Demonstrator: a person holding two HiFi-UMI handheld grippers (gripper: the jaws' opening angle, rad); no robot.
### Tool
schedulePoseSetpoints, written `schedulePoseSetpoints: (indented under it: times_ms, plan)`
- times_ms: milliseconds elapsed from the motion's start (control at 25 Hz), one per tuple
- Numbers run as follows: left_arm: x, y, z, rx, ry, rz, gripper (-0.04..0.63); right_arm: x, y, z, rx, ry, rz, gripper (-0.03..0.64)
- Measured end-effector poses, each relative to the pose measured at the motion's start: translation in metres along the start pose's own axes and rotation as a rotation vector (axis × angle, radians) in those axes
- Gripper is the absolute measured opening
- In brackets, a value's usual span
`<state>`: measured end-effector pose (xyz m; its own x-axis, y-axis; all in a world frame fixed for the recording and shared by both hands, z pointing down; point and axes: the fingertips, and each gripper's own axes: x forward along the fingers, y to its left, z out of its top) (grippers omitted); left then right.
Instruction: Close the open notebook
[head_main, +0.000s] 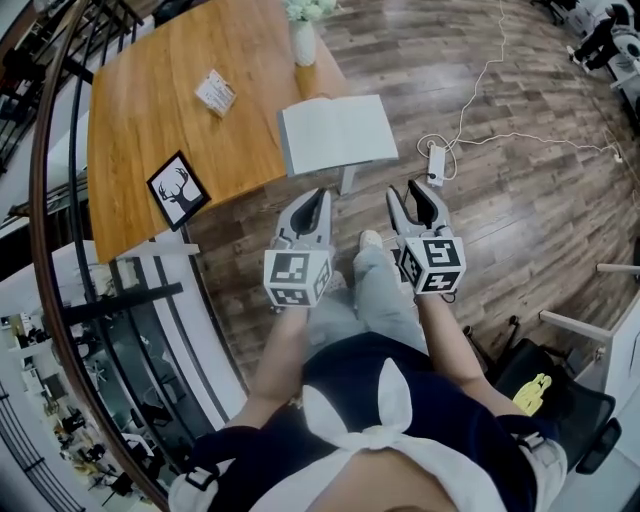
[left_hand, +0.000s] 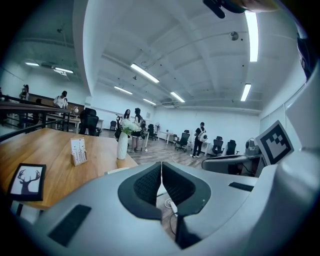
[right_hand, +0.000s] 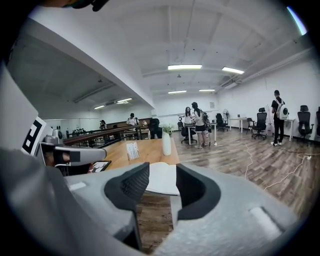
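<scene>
The open notebook (head_main: 337, 133) lies with white pages up at the near corner of the wooden table (head_main: 150, 110), partly overhanging the edge. Both grippers hover over the floor a short way in front of it, apart from it. My left gripper (head_main: 321, 193) has its jaws shut with nothing between them; in the left gripper view its pads (left_hand: 150, 180) meet, and the notebook's edge (left_hand: 117, 170) shows just left of them. My right gripper (head_main: 405, 189) stands open and empty. In the right gripper view the notebook (right_hand: 161, 181) shows through the gap between its jaws.
On the table stand a white vase with flowers (head_main: 304, 40), a small card holder (head_main: 215, 92) and a black-framed deer picture (head_main: 179, 189). A power strip with a white cable (head_main: 436, 165) lies on the wood floor. A railing (head_main: 60, 150) runs along the left. People and office chairs are far back.
</scene>
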<state>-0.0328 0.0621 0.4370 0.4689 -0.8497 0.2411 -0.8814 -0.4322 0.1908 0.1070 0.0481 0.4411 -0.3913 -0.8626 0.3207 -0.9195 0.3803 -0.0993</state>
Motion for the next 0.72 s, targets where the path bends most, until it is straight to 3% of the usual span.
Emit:
schedulePoseSetpoints:
  times_ms: [240,720]
  plan:
    - [0.036,0.015,0.011,0.004,0.0,0.008,0.023,0.033,-0.027,-0.006,0.04,0.046,-0.004,0.175]
    - [0.115,0.027,0.051,0.023,-0.01,0.009,0.023,0.101,-0.08,0.035,0.071,0.041,0.04,0.179]
